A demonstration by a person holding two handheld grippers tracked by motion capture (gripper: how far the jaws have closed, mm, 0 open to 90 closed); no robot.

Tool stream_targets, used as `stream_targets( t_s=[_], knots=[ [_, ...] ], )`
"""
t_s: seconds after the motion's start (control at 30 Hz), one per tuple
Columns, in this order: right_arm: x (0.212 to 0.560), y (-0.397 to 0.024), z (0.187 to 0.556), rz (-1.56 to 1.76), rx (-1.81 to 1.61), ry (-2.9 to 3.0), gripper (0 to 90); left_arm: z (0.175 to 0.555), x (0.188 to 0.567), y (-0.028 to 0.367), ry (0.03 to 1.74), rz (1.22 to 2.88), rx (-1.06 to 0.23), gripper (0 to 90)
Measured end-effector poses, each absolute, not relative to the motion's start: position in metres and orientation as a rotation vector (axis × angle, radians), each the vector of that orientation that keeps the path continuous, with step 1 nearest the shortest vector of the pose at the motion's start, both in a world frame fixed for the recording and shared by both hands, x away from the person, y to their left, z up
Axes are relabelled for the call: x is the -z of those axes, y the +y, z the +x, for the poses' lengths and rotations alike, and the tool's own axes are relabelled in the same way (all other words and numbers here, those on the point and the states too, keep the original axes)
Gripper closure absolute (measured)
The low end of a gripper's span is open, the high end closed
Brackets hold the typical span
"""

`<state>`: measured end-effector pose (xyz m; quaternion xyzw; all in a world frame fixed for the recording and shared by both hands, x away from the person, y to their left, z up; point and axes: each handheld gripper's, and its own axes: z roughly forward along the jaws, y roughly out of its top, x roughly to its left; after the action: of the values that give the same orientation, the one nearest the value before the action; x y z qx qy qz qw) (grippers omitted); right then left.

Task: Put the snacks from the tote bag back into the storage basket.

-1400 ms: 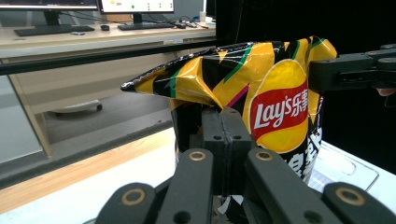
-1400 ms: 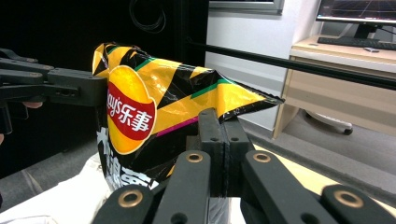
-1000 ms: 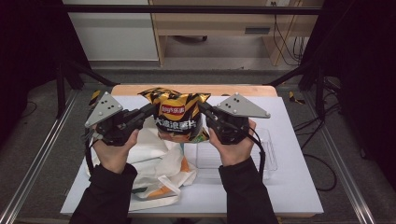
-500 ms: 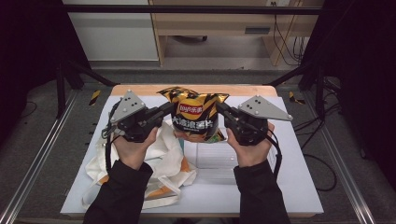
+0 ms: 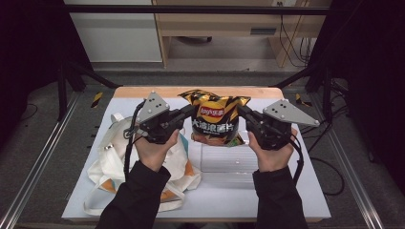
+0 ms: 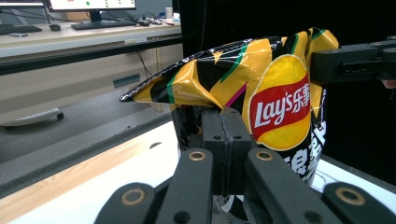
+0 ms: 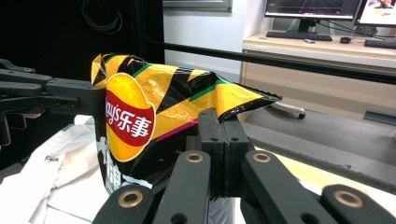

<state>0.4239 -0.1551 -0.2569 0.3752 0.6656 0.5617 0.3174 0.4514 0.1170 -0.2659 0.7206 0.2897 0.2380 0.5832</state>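
Both my jaws, left gripper [image 5: 190, 113] and right gripper [image 5: 242, 113], pinch shut on the shiny yellow-and-black crisp bag [image 5: 216, 119], lifted; putting it down remains.

Both sleeves [image 5: 138, 198] were black. The left gripper [image 5: 190, 113] and right gripper [image 5: 242, 113] were black too, each capped by a grey three-cornered plate [image 5: 154, 107] (dotted with small screws), with brass-ringed pivots [image 6: 196, 155] and trailing black cables [image 5: 128, 152].

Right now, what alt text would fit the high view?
Two hand-held grippers, left gripper and right gripper, pinch opposite sides of a chip bag held upright above a white table. A cloth bag lies at the left, a clear tray under the chip bag.
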Motion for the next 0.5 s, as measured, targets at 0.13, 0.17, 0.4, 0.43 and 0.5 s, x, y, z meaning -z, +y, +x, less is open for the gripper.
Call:
stream_targets(
  t_s=[0.13,0.17,0.4,0.43,0.5],
  knots=[
    [0.262,-0.162,0.425,1.004,-1.471,1.753,90.0,0.454,0.270,0.110,0.672,1.700,-0.549,89.8],
    [0.263,-0.164,0.426,1.011,-1.468,1.753,90.0,0.454,0.271,0.108,0.674,1.697,-0.544,89.8],
    [0.273,-0.173,0.429,1.038,-1.455,1.754,90.0,0.458,0.281,0.098,0.671,1.721,-0.535,89.8],
    [0.275,-0.174,0.429,1.041,-1.454,1.756,90.0,0.459,0.282,0.097,0.673,1.722,-0.532,89.8],
    [0.279,-0.176,0.430,1.050,-1.451,1.760,90.0,0.460,0.286,0.095,0.672,1.728,-0.530,89.8]
  ],
)
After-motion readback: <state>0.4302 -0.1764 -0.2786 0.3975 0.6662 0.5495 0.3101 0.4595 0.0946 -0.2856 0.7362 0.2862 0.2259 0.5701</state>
